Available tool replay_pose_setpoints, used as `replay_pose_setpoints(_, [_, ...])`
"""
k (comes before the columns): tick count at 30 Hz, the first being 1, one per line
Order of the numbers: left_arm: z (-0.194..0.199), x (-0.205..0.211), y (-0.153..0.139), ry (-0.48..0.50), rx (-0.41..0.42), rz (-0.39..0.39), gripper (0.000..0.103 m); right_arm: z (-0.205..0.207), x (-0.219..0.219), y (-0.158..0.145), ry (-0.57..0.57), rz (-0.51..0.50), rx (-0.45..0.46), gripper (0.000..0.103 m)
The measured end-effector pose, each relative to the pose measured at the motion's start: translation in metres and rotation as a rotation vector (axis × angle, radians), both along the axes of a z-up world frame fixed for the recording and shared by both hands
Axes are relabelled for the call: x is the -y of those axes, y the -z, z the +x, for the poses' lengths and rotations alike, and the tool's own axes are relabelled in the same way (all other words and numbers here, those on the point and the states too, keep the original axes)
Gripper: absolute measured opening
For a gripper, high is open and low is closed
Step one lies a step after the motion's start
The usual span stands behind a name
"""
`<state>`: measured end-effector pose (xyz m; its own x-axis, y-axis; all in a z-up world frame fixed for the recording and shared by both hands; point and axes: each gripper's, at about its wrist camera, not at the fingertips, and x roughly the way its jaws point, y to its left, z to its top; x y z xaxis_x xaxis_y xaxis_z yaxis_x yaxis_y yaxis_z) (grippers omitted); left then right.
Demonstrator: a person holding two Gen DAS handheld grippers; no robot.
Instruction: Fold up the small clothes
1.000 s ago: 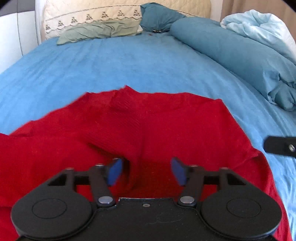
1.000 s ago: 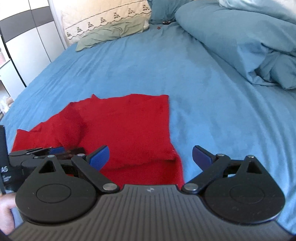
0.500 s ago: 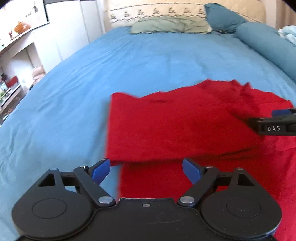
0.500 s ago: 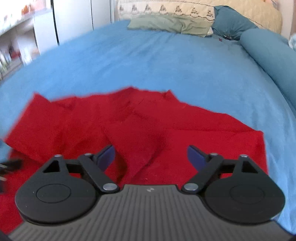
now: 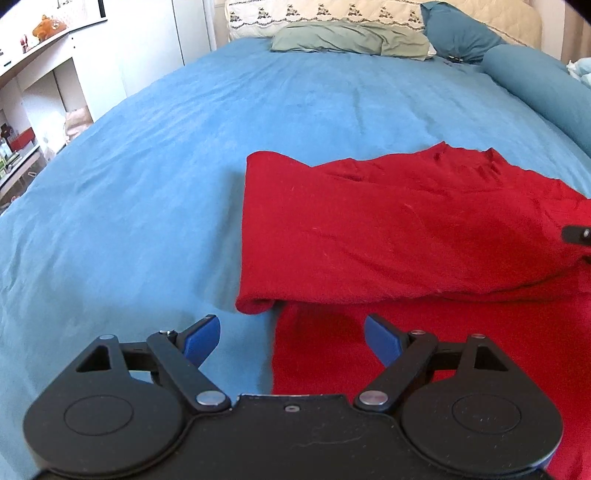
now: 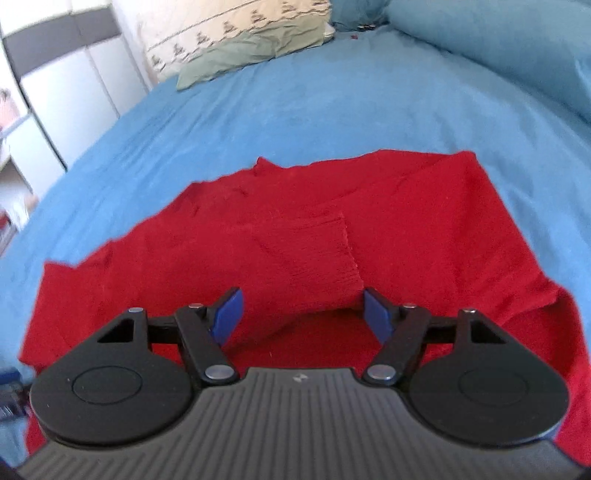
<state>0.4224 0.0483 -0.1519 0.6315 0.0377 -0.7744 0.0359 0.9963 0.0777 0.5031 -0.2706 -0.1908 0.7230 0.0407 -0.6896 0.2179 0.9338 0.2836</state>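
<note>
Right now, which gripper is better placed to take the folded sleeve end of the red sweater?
The right gripper: it is open, with the ribbed sleeve end between its fingers. The left gripper, also open, sits at the red sweater's left edge.

Garment (image 5: pixel 406 236): lay on the bed (image 5: pixel 184 166), one layer folded over another.
Pillows (image 5: pixel 332 26): sat at the bed's far end, behind the garment.
Left tool (image 5: pixel 291 336): was at the garment's near left edge.
Right tool (image 6: pixel 301 314): was over the garment's near part.
</note>
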Motion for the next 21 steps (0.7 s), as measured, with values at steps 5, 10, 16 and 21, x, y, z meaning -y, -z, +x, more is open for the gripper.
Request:
replay_pose_setpoints(5, [0.003, -0.006, 0.007, 0.007, 0.003, 0.023, 0.087, 0.011, -0.003, -0.001, 0.023, -0.059, -0.035, 0.04])
replay_pose_setpoints(10, [0.006, -0.009, 0.009, 0.012, 0.006, 0.026, 0.087, 0.022, -0.015, -0.018, -0.067, -0.127, -0.024, 0.024])
replay_pose_setpoints(16, [0.016, -0.003, 0.009, 0.025, 0.017, 0.036, 0.082, 0.024, 0.005, -0.09, -0.084, -0.186, 0.123, 0.024])
replay_pose_setpoints(21, [0.029, -0.011, 0.015, -0.019, 0.007, 0.027, 0.079, 0.008, 0.049, -0.084, -0.007, -0.301, 0.107, 0.024])
